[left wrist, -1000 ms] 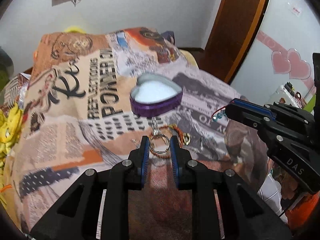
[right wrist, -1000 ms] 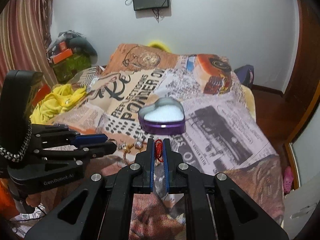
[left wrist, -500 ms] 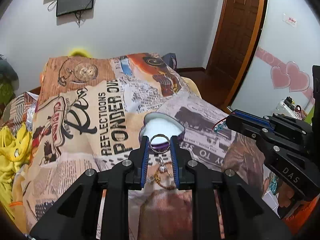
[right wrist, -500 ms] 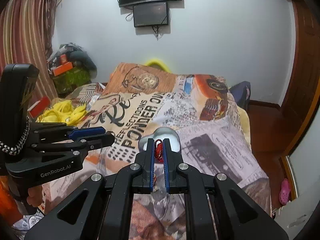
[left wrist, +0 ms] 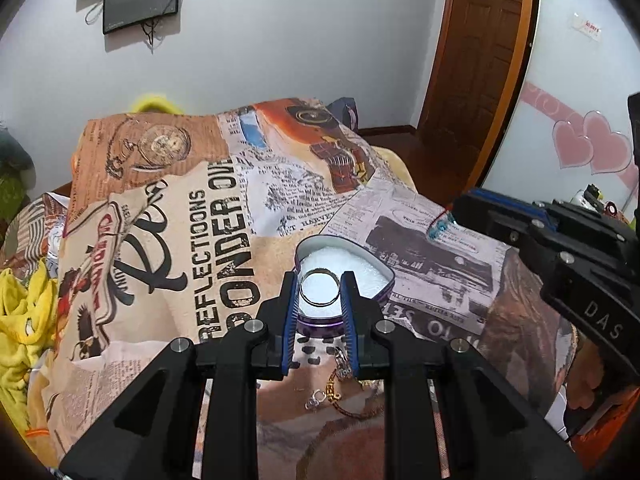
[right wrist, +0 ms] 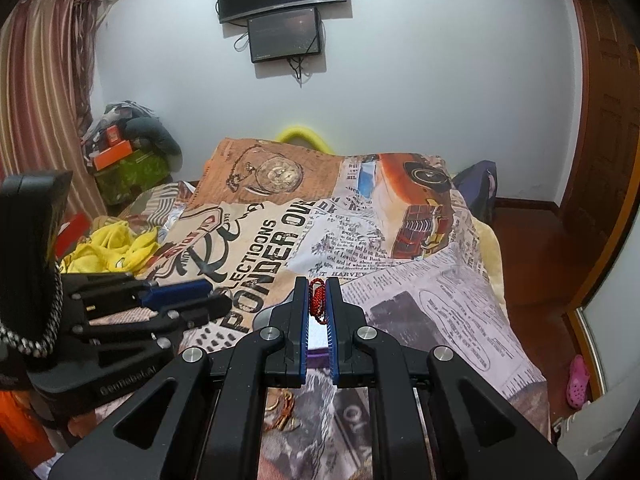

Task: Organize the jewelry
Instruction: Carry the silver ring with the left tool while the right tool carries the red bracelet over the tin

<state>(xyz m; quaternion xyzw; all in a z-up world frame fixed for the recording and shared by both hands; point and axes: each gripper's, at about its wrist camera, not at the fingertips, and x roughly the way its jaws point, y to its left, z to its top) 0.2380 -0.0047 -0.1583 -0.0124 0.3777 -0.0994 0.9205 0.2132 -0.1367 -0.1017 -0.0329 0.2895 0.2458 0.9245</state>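
My left gripper (left wrist: 319,287) is shut on a silver ring (left wrist: 319,276) and holds it above the near part of a purple heart-shaped box (left wrist: 382,268) with a white lining, which lies on the bed. My right gripper (right wrist: 317,294) is shut on a red cord bracelet (right wrist: 318,300); its blue beads (left wrist: 440,227) hang at the fingertips in the left wrist view. The box (right wrist: 318,356) is mostly hidden behind the right fingers. Loose gold and silver jewelry (left wrist: 340,384) lies on the bedspread in front of the box, and it also shows in the right wrist view (right wrist: 282,412).
A newspaper-print bedspread (left wrist: 224,208) covers the bed. Yellow cloth (left wrist: 20,320) lies at its left edge. A wooden door (left wrist: 480,60) stands to the right, a wall screen (right wrist: 284,36) behind the bed, and clutter (right wrist: 128,152) in the far left corner.
Both grippers have lifted off the bedspread with their pieces. The left one picked the ring up from the jewelry pile and brought it over the heart box.
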